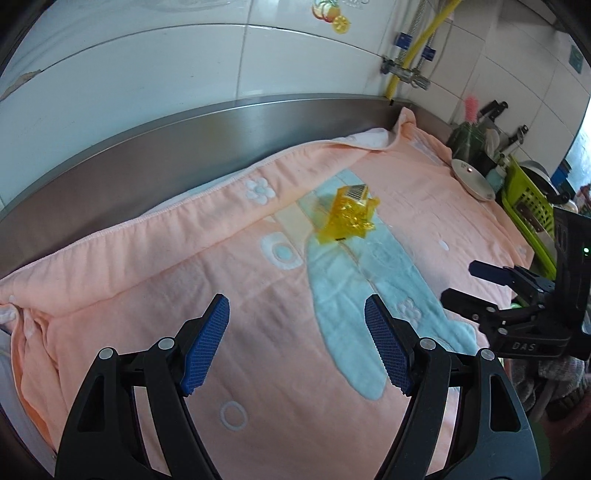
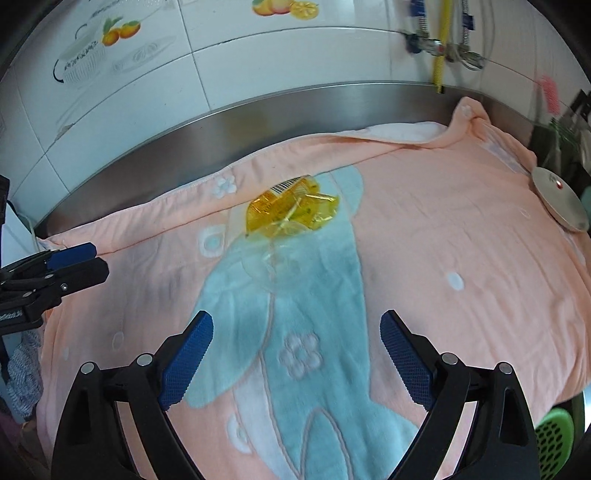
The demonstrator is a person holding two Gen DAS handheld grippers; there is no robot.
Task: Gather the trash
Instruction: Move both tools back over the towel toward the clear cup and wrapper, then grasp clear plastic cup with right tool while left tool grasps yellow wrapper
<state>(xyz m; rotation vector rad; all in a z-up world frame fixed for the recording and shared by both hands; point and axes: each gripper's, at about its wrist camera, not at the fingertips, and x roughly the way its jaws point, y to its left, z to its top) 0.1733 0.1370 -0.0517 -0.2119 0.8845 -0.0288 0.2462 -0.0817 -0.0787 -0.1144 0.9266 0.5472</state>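
Both your left gripper [image 1: 297,341] and right gripper [image 2: 295,356] gape empty short of the yellow wrapper [image 2: 291,214], whose crinkly film could slide off your pads or snag the towel [image 2: 424,258] beneath it.

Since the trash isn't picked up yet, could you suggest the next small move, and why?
Probably ease the right hand-held gripper forward toward the yellow wrapper: it lies loose on the pink towel, straight ahead, and both hand-held grippers are open and empty.

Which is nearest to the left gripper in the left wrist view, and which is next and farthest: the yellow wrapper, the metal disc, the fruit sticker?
1. Yellow wrapper: nearest to the left gripper, ahead on the towel, slightly right.
2. Metal disc: farther, at the towel's far right edge.
3. Fruit sticker: farthest, high on the tiled wall.
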